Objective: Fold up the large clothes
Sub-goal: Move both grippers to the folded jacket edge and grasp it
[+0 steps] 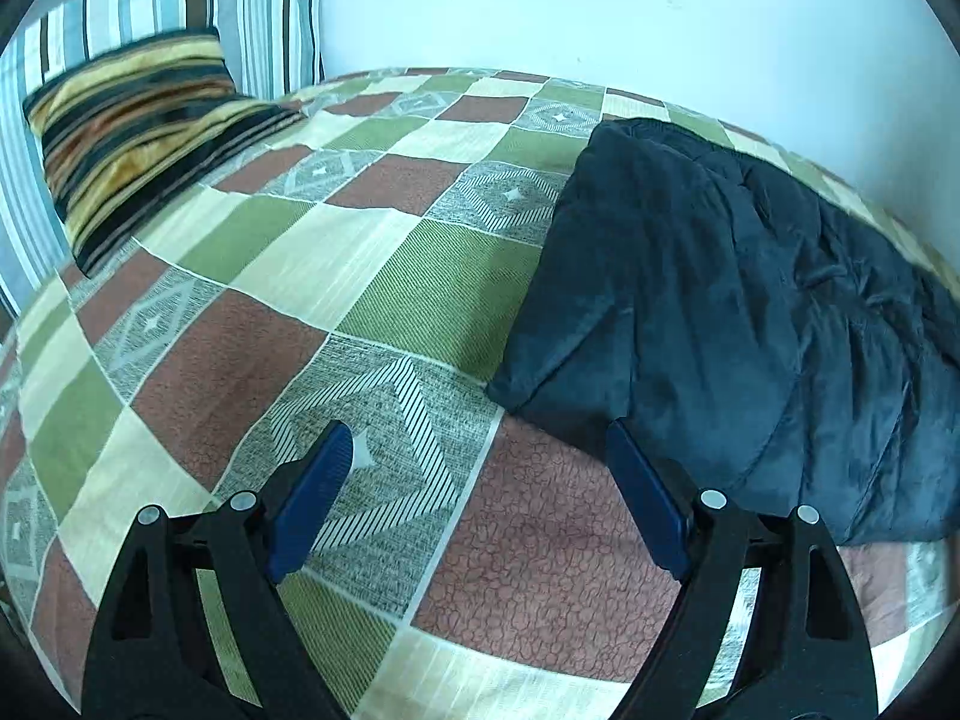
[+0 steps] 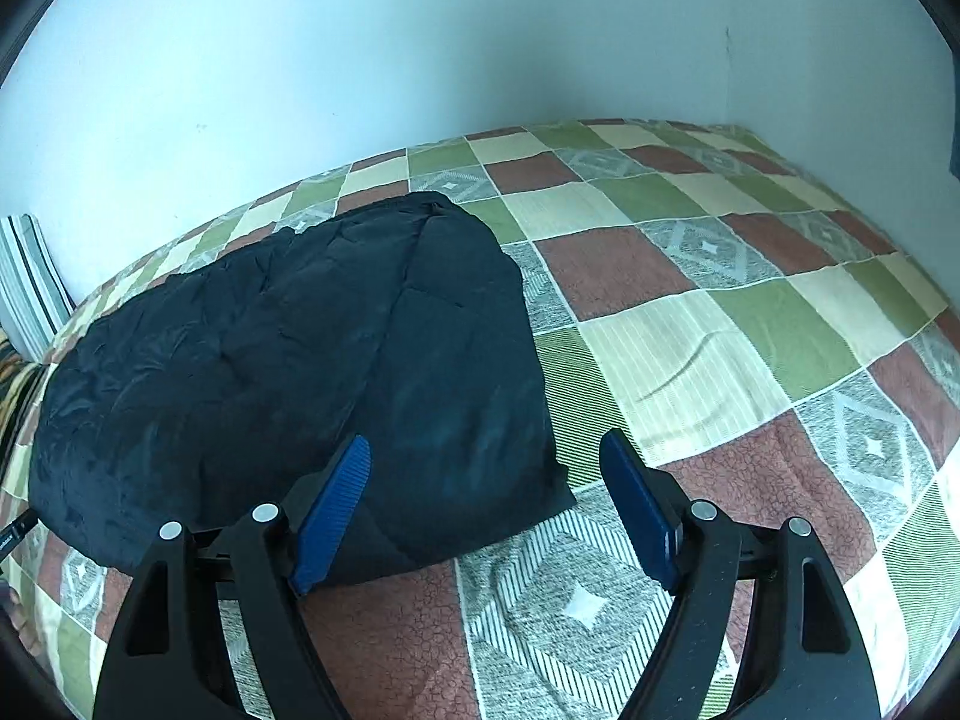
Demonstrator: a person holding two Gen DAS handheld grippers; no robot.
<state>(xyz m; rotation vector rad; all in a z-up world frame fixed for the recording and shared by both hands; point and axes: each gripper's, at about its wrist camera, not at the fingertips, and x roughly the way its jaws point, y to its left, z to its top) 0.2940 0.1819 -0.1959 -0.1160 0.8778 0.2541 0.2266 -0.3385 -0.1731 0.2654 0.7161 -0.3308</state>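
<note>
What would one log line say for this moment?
garment: dark jacket folded on bed | left gripper: open, empty | right gripper: open, empty

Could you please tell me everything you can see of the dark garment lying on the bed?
The dark garment is navy to black, puffy and creased like a quilted jacket, with seam lines across it. It lies folded into a compact, roughly rectangular bundle, flat on the checked bedspread, close to the pale wall. Only the bedspread touches it: the left gripper and right gripper both stand open near its front edge, holding nothing.
</note>
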